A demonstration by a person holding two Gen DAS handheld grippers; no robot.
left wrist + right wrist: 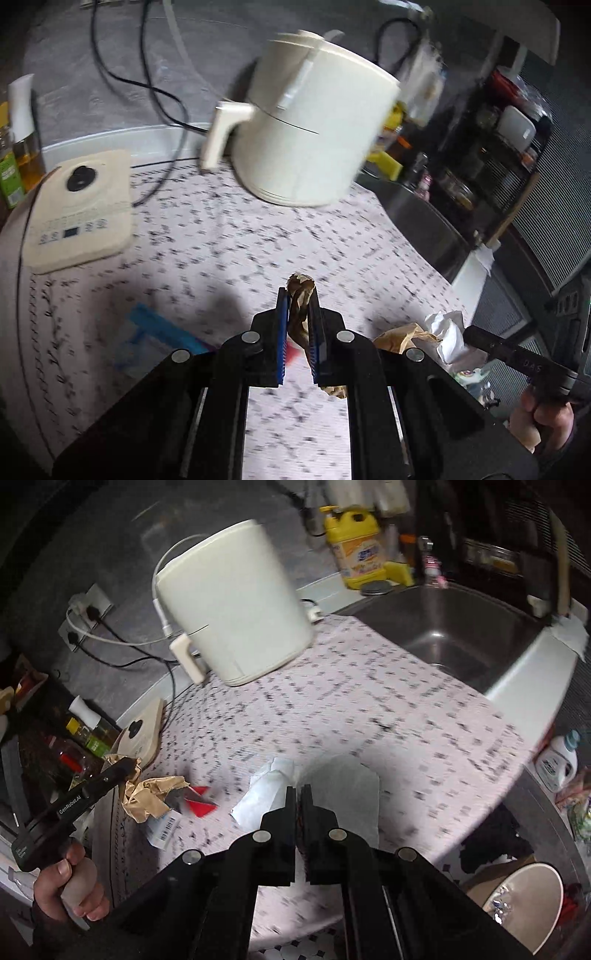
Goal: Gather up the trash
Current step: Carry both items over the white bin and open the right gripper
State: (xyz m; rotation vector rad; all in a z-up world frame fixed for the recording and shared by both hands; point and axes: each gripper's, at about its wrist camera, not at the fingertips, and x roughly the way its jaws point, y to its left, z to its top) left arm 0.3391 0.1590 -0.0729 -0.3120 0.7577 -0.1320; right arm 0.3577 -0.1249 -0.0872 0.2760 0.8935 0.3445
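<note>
My left gripper [300, 295] is shut on a crumpled brown paper [300, 314] and holds it above the speckled counter [221, 258]. The same brown paper [147, 794] shows in the right wrist view, held at the counter's left edge. My right gripper [298, 789] is shut on a white tissue [264, 794], which hangs from its fingers; in the left wrist view this tissue [448, 332] is at the right. A red wrapper [197, 799] and a barcode label [164, 829] lie on the counter. A blue-and-clear packet [147, 339] lies at the left.
A white air fryer [310, 122] stands at the back of the counter, a beige induction plate [79, 210] to its left, cables behind. A steel sink [454, 635] lies at the right with a yellow detergent bottle [358, 546]. A white bin [528, 904] stands below the counter.
</note>
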